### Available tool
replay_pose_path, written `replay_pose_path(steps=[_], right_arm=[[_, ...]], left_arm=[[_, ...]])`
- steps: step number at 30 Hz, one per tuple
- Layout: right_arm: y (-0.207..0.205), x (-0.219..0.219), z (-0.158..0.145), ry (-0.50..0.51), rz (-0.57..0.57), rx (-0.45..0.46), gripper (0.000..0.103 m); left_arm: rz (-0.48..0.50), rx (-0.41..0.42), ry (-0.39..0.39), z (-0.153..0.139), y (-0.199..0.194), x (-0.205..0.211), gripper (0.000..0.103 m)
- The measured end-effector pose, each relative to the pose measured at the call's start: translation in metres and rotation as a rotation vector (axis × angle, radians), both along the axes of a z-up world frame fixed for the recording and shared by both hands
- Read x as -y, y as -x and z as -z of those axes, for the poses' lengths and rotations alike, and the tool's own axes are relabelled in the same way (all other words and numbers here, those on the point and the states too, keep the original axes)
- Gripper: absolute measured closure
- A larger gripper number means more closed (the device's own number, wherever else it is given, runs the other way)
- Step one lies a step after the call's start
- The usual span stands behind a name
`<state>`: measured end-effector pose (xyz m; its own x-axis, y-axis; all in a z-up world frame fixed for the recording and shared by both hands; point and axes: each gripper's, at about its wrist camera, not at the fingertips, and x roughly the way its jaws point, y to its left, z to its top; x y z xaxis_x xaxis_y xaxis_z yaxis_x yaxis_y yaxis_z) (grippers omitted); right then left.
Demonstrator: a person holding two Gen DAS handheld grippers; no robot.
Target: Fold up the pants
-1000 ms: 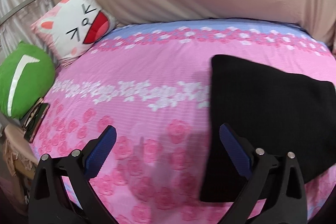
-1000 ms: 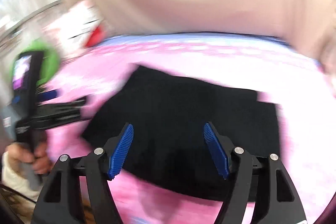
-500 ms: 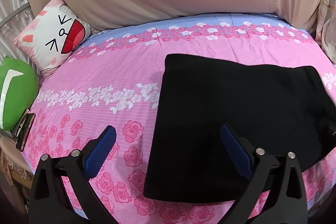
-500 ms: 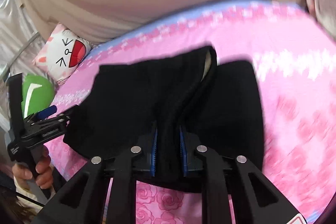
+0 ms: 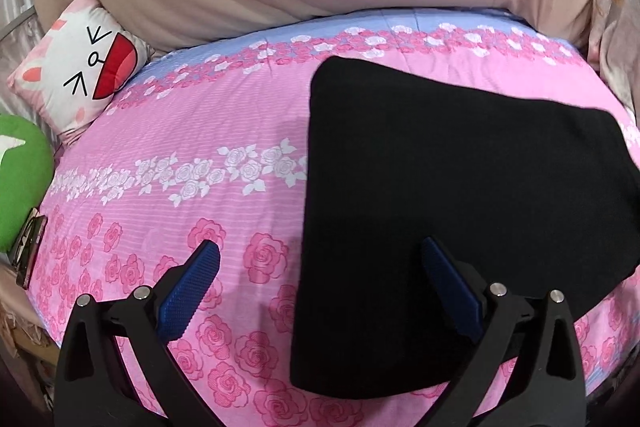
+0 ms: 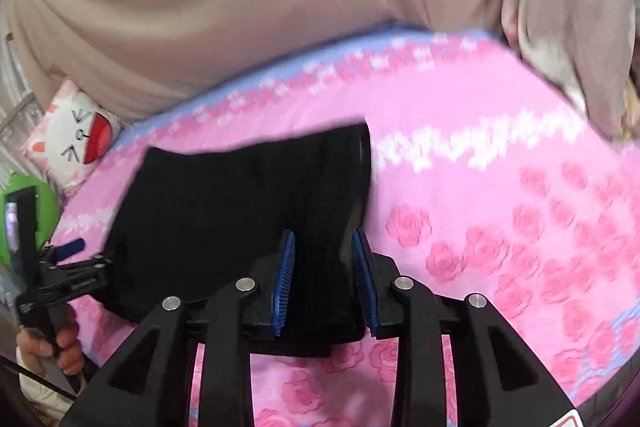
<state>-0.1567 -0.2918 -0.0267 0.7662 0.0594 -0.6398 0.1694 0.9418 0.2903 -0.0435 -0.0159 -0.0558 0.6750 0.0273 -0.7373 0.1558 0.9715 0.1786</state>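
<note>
Right gripper (image 6: 323, 281): angled down, jaws just reopening, black pants (image 6: 240, 219) between; left gripper (image 5: 320, 281): angled down, jaws apart, empty

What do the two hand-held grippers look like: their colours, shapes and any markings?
Both the left gripper and the right gripper have black, angular plastic frames with triangular cut-outs and silver round bolt heads. Their fingers carry blue, finely textured pads. Seen from the right wrist, the left gripper's black body bears small white lettering, too small to read.
</note>
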Motion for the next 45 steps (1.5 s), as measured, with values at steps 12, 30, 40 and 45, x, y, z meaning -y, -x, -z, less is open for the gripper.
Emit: replay_pose_path(steps=[12, 30, 40, 45], right_arm=[[0.003, -0.016, -0.005, 0.077, 0.002, -0.005, 0.074], [0.016, -0.023, 0.013, 0.03, -0.031, -0.059, 0.064], [0.04, -0.021, 0.046, 0.063, -0.049, -0.133, 0.044], [0.026, -0.021, 0.059, 0.063, -0.04, -0.12, 0.043]], left_arm=[[-0.003, -0.011, 0.013, 0.006, 0.0, -0.005, 0.005], [0.035, -0.057, 0.115, 0.001, 0.014, -0.019, 0.005], [0.077, -0.282, 0.43, 0.031, 0.013, -0.061, 0.005], [0.121, -0.263, 0.438, 0.024, 0.018, -0.05, 0.005]])
